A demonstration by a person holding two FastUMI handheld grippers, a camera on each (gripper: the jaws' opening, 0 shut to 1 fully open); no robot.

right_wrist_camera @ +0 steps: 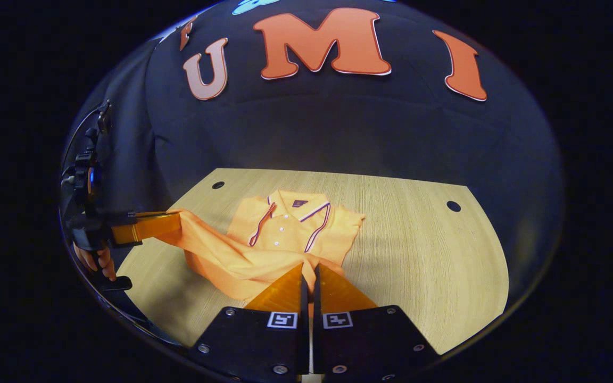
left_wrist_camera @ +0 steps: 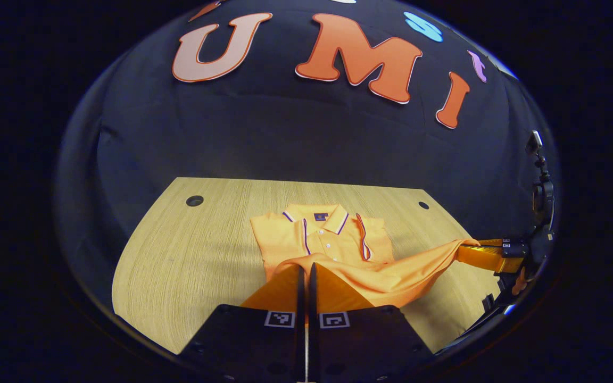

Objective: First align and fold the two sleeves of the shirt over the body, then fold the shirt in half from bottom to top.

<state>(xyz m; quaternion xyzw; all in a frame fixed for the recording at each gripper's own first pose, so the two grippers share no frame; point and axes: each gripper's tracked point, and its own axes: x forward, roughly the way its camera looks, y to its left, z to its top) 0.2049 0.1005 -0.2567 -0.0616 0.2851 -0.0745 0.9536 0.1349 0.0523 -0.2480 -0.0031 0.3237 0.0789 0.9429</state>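
An orange polo shirt (left_wrist_camera: 323, 239) is lying collar-away on the pale wooden desk (left_wrist_camera: 189, 255), both sleeves already folded in over the body. Its bottom hem is being held up off the desk at two corners.

Left gripper (left_wrist_camera: 306, 276): jaws are sitting almost closed, pinching one hem corner; the cloth is bunching right at the fingers, so the exact bite is hidden. From the right gripper view the same gripper (right_wrist_camera: 171, 222) is appearing at the far left edge, cloth stretched taut from its tip, with a hand (right_wrist_camera: 96, 260) partly cut off beneath it.

Right gripper (right_wrist_camera: 309, 282): jaws are likewise nearly closed on the other hem corner, the fabric edge disappearing between them. In the left gripper view it (left_wrist_camera: 474, 250) is showing at the right rim, distorted by the lens.

The lifted hem is draping across and covering the shirt's lower half, so how the body is lying underneath is hard to make out
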